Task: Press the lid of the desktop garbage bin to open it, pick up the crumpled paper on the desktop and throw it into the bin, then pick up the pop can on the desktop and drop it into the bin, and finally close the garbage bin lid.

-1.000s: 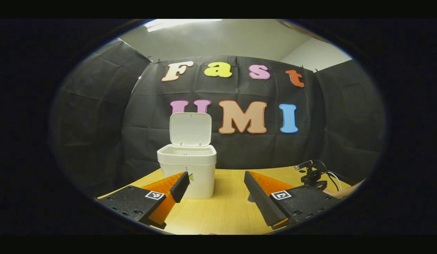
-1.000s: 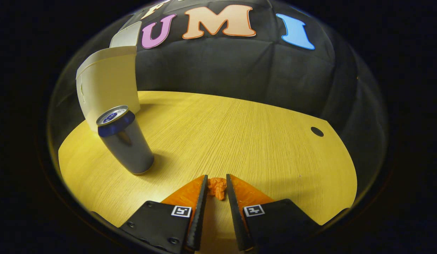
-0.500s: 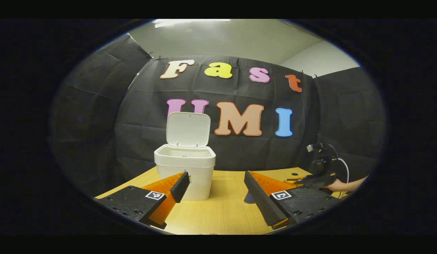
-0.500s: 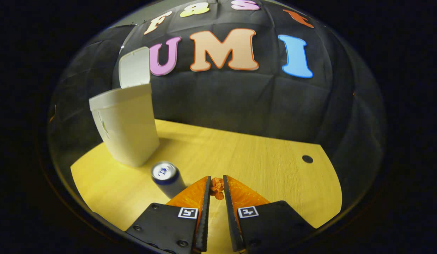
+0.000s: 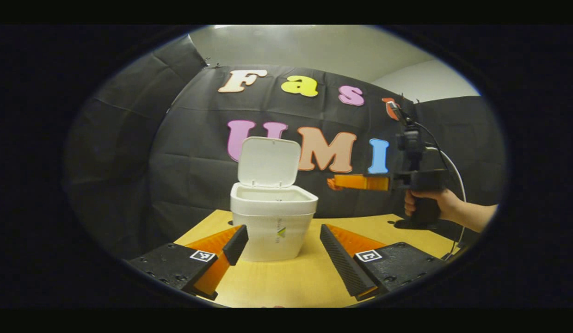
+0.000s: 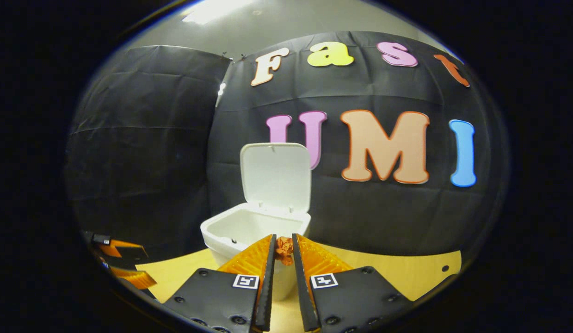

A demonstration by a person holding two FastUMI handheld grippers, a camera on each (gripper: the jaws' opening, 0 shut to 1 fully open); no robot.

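The white bin [image 5: 272, 226] stands on the wooden table with its lid [image 5: 269, 162] hinged up. My left gripper [image 5: 281, 243] hovers open just in front of the bin, holding nothing. To the bin's right, a hand [image 5: 429, 206] holds my right gripper [image 5: 341, 181] in the air above rim height, pointing at the bin, with the orange crumpled paper [image 5: 331, 184] at its tip. In the right gripper view the crumpled paper [image 6: 283, 249] is pinched between the fingers of the right gripper [image 6: 283, 244], just short of the open bin [image 6: 240, 231] and its raised lid [image 6: 276, 175].
The wooden table [image 5: 304, 282] runs under both grippers and has a small round hole [image 6: 442, 268] near its far right edge. Black cloth walls close the booth behind the bin. The left gripper [image 6: 122, 263] sits low at the left of the right gripper view.
My right gripper lifted off the table with the paper and swung toward the bin, rising above its rim. The can slid out of its view. The left gripper stayed open, shifting slightly.
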